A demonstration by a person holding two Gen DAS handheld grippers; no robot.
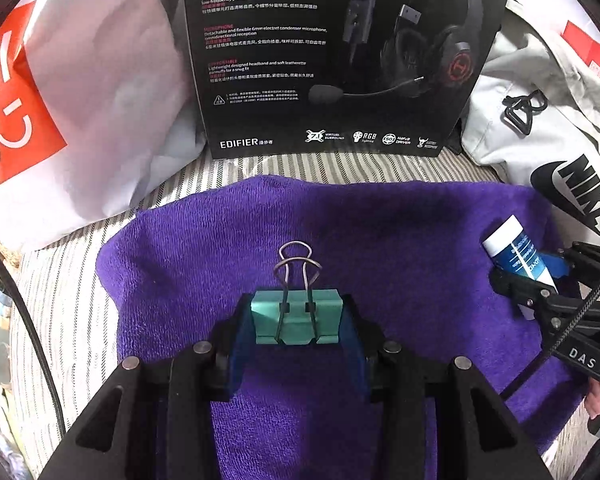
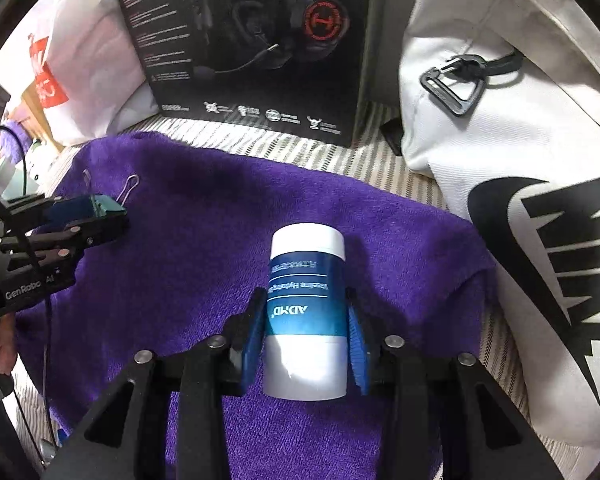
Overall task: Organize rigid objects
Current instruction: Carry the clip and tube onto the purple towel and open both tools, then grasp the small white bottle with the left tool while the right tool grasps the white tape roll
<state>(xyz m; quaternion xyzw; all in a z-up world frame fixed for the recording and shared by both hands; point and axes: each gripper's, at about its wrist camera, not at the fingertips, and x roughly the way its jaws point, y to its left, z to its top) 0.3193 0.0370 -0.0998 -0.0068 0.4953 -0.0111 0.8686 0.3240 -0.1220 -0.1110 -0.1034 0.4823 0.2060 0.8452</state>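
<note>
Purple terry cloth, a towel (image 1: 380,232), covers the middle and lower part of both views, lying on a striped surface (image 1: 60,304). Behind it, at the top centre, stands a black headset box (image 1: 340,60). A white bag (image 2: 520,208) with a black logo fills the right side of the right wrist view, and a white plastic bag (image 1: 100,100) with a red patch sits at the upper left of the left wrist view.

At the lower centre of the right wrist view, the right gripper (image 2: 306,328) has its blue pads pressed on both sides of a blue and white tube (image 2: 307,304). The long axis of the tube runs straight forward along the fingers, with the white cap pointing away, toward the box.

At the lower centre of the left wrist view, the left gripper (image 1: 297,320) is closed around a teal binder clip (image 1: 296,318). Its wire handles point forward over the towel.

Both objects seem already picked up, so I judge the next step is placing them. Each thing is in its own claw, so neither hand must reach; what matters is where each is set down, and the pictures show no clear container.
</note>
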